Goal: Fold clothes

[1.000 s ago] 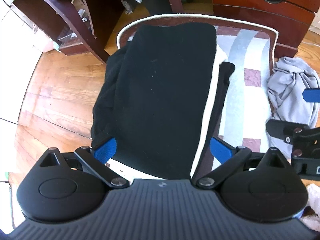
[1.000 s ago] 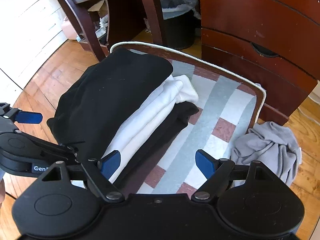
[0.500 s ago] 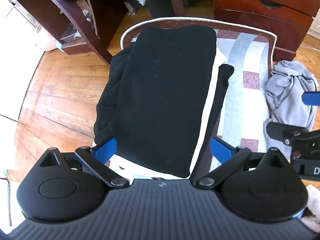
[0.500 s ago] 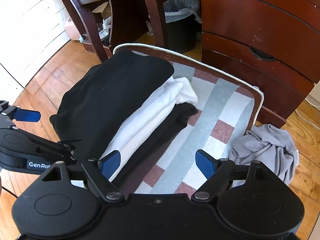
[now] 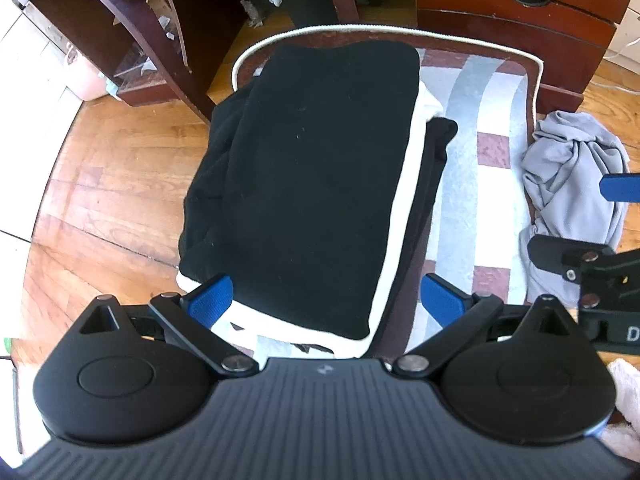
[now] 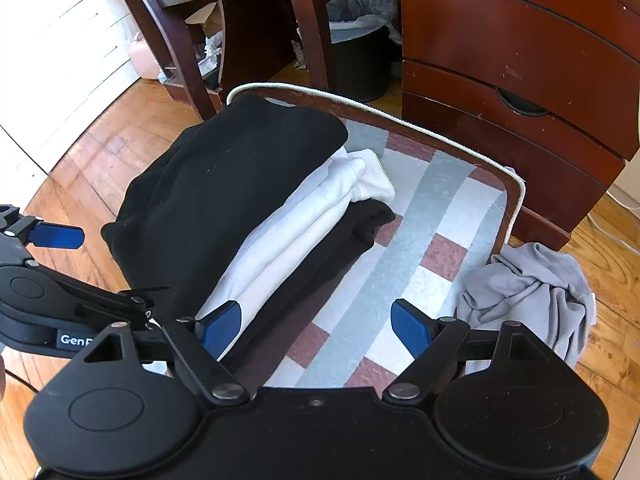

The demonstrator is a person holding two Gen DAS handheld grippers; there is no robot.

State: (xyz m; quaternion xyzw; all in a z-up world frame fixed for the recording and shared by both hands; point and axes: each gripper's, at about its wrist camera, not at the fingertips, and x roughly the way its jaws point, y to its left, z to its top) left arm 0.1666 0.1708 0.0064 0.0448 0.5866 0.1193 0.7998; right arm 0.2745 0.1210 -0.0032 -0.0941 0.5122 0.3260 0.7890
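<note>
A stack of folded clothes lies on a striped rug (image 5: pixel 484 120): a black garment (image 5: pixel 316 184) on top, a white one (image 5: pixel 404 208) under it, a dark one (image 5: pixel 436 152) at the bottom. The stack also shows in the right wrist view (image 6: pixel 224 200). A crumpled grey garment (image 5: pixel 572 184) lies at the rug's right edge, also in the right wrist view (image 6: pixel 532 292). My left gripper (image 5: pixel 326 304) is open and empty above the stack's near end. My right gripper (image 6: pixel 316 326) is open and empty above the rug, beside the stack.
A dark wooden dresser (image 6: pixel 512 48) stands behind the rug. A desk leg (image 5: pixel 172 56) and a lined trash bin (image 6: pixel 360 52) are at the back. Wooden floor (image 5: pixel 108 184) lies to the left. A white cloth (image 5: pixel 624 400) is at the lower right.
Both grippers have pulled back and risen a little from the stack, so more of the room shows. The clothes have not moved.
</note>
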